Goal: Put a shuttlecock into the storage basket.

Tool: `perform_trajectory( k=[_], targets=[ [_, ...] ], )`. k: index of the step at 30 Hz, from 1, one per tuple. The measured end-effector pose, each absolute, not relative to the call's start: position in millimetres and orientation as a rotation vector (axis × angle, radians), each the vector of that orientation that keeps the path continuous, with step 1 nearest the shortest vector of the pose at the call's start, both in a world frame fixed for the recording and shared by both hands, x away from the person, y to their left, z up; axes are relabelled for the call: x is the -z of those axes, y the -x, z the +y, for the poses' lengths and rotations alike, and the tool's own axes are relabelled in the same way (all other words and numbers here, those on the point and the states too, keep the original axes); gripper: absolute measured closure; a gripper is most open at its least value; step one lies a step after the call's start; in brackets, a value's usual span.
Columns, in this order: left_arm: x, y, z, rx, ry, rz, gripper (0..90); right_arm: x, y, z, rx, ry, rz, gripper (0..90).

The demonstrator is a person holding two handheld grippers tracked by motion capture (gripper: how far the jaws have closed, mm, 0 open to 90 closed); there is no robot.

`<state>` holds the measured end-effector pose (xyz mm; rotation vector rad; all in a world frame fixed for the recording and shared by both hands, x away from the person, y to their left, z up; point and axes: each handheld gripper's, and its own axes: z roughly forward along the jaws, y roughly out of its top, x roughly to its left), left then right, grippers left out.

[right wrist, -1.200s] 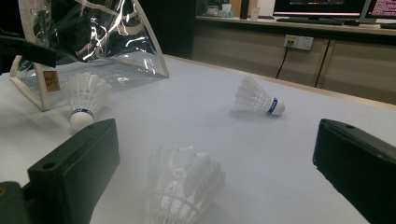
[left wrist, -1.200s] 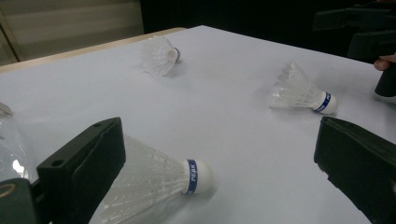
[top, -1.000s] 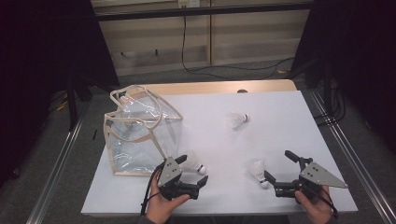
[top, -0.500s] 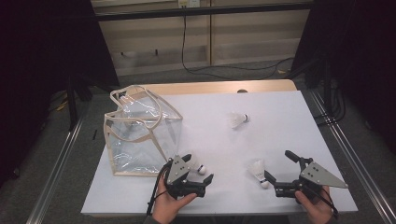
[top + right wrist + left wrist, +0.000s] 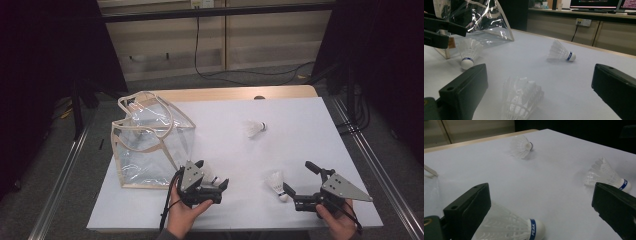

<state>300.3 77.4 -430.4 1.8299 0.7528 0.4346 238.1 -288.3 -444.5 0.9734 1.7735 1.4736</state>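
Left gripper (image 5: 216, 181): I see it near the table's front edge, jaws spread wide and gripping nothing, just right of the bag's front corner.
Nearest shuttlecock (image 5: 209, 175): I find it lying on its side between those open jaws; in the left gripper view (image 5: 509, 226) its feathers lie against the left jaw and the blue-banded cork points away.
Right gripper (image 5: 300, 182): I have it at the front right, jaws also wide apart and holding nothing.
Second shuttlecock (image 5: 276, 183): I see it on the table between the right jaws, feathers toward the camera in the right gripper view (image 5: 520, 98).
Third shuttlecock (image 5: 254, 128): I see it lying alone mid-table, well apart from both grippers.
Clear bag (image 5: 147, 142): I see it standing open on the left of the white table (image 5: 310, 130), with cream edging and handles.
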Motion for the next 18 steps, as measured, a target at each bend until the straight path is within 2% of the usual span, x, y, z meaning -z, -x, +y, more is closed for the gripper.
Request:
perform_trajectory(
  k=[11,18],
  targets=[
    [429.8,-309.2,75.9,-0.484,-1.846,0.829,3.1,445.2,-238.6,-288.6,-1.475,-0.975,1.774,0.3],
    [432.3,-313.4,72.6,-0.456,-1.878,0.887,3.1,445.6,-238.8,-289.1,-1.472,-0.976,1.778,0.3]
  ],
)
